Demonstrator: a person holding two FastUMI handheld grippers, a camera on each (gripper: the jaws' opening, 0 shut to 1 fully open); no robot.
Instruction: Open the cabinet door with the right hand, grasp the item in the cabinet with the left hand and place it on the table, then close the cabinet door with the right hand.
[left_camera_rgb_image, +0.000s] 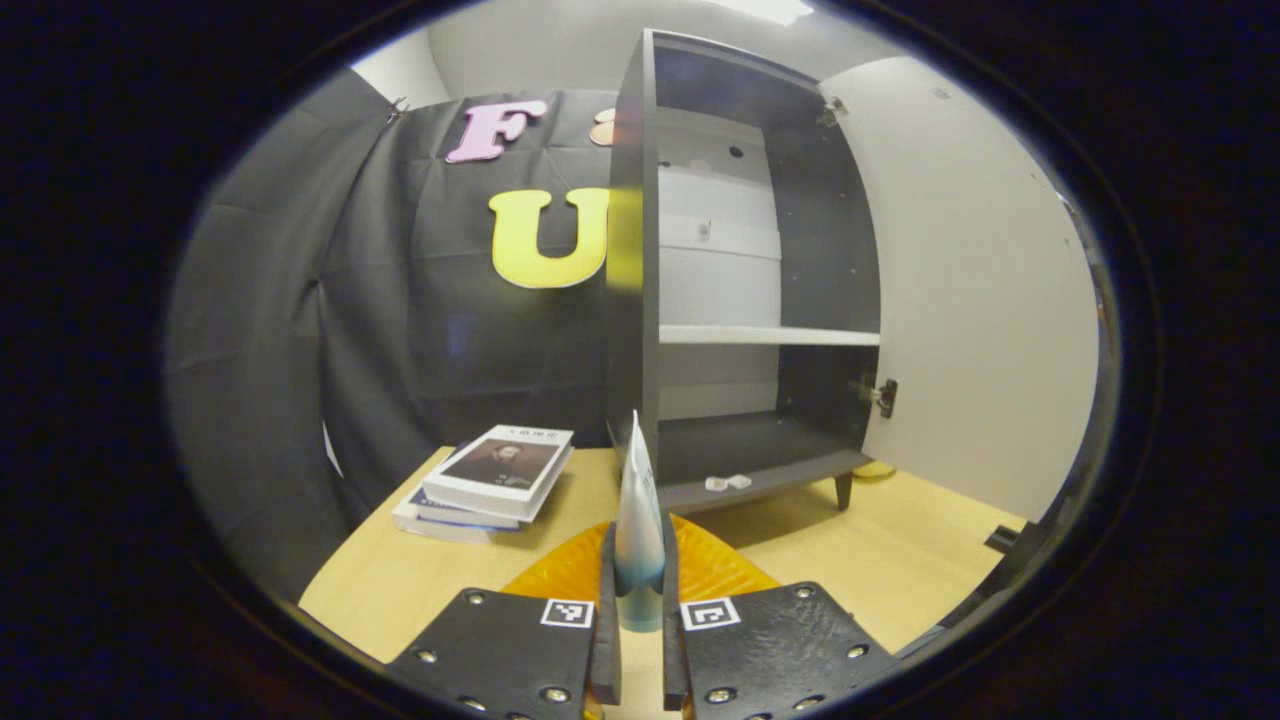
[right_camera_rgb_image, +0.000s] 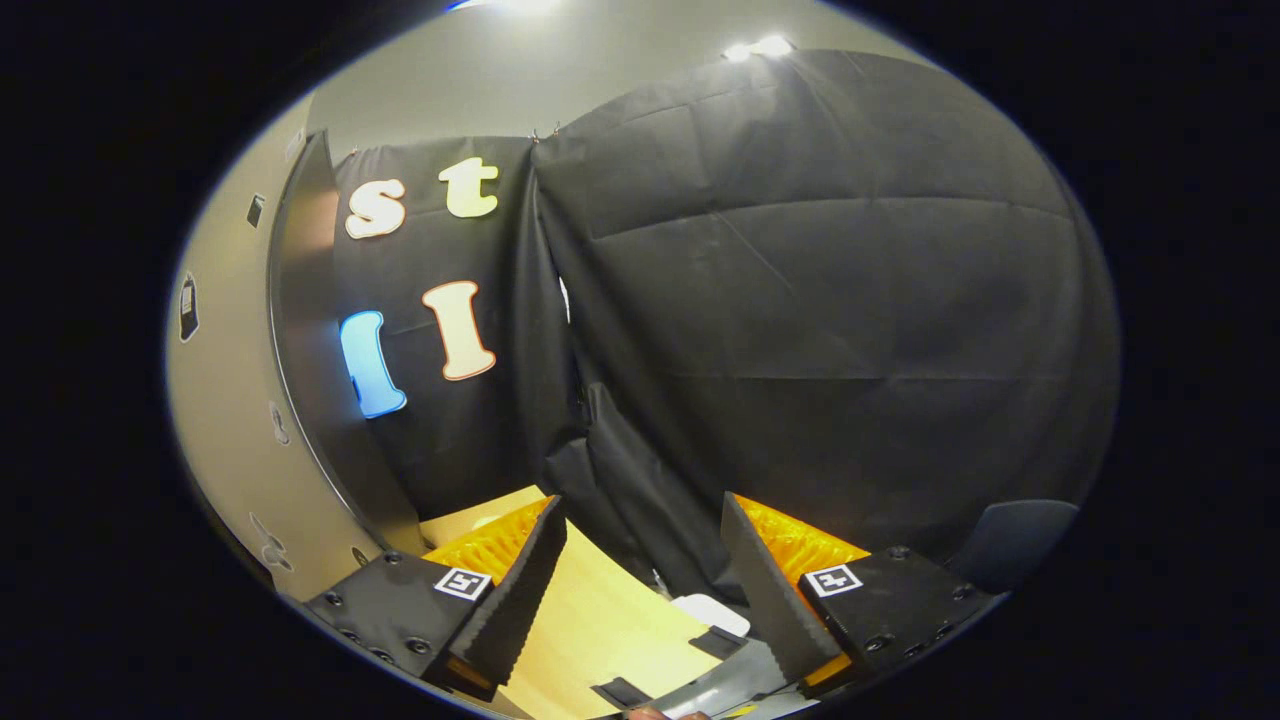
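Note:
The dark cabinet (left_camera_rgb_image: 630, 300) stands on the table with its door (left_camera_rgb_image: 980, 300) swung wide to the right. Its white shelf (left_camera_rgb_image: 770, 335) is bare, and two small clear bits (left_camera_rgb_image: 728, 483) lie on its floor. My left gripper (left_camera_rgb_image: 638, 545) is in front of the cabinet, shut on a thin pale-blue packet (left_camera_rgb_image: 636, 480) that stands upright, edge-on, between the fingers. In the right gripper view, my right gripper (right_camera_rgb_image: 641, 500) is open with nothing between its fingers. It sits just right of the door (right_camera_rgb_image: 230, 400), apart from its dark edge (right_camera_rgb_image: 310, 350).
A stack of books (left_camera_rgb_image: 490, 480) lies on the wooden table (left_camera_rgb_image: 900, 560) left of the cabinet. A small white object (right_camera_rgb_image: 710, 612) rests near the table's edge (right_camera_rgb_image: 590, 620) below the right gripper. A dark rounded shape (right_camera_rgb_image: 1010, 540) is at the far right.

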